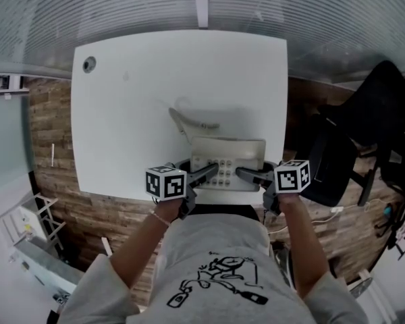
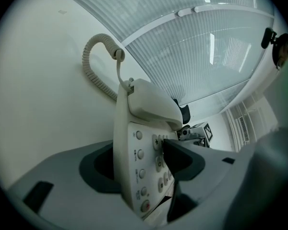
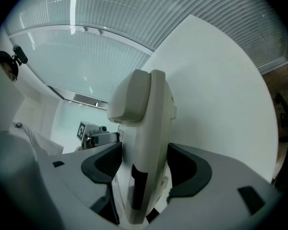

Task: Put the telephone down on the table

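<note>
A cream desk telephone (image 1: 227,160) with its handset (image 1: 228,146) in the cradle sits over the near edge of the white table (image 1: 135,113). My left gripper (image 1: 206,174) is shut on its left side and my right gripper (image 1: 246,174) on its right side. In the left gripper view the keypad face of the telephone (image 2: 139,152) stands between the dark pads of my left gripper (image 2: 139,163). In the right gripper view its side (image 3: 151,143) fills my right gripper (image 3: 146,169). The coiled cord (image 1: 189,121) lies on the table behind it. Whether the base touches the table is hidden.
A cable hole (image 1: 89,64) is in the table's far left corner. A black office chair (image 1: 371,133) stands to the right of the table. A white rack (image 1: 27,228) lies on the wooden floor at the lower left. Ribbed window panels run behind the table.
</note>
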The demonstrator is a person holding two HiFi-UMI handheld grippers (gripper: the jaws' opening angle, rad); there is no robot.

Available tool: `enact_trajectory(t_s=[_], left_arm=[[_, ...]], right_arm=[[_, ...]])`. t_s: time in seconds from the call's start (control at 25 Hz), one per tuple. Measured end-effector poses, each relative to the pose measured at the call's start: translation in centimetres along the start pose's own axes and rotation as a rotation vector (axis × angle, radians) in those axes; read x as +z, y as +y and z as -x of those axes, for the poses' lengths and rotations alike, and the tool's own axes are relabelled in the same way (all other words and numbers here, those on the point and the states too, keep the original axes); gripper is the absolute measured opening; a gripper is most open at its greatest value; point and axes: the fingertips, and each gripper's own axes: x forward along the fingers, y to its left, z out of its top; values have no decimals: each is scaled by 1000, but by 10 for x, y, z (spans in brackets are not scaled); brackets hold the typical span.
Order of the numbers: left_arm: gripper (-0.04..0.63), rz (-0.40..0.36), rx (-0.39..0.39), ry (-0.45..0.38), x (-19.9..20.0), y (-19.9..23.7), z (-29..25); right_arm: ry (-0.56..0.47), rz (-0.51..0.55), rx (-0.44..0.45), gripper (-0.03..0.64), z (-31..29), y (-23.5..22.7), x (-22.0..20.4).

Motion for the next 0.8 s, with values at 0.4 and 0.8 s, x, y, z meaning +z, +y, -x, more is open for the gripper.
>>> enact_trajectory(t_s=[0.4, 0.8], left_arm=[[272, 32, 5, -28, 1, 13, -8], [281, 19, 15, -24, 2, 21, -13]], right_arm=[[-2, 6, -17, 313, -7, -7, 8], [-9, -3, -31, 313, -12, -14, 8]])
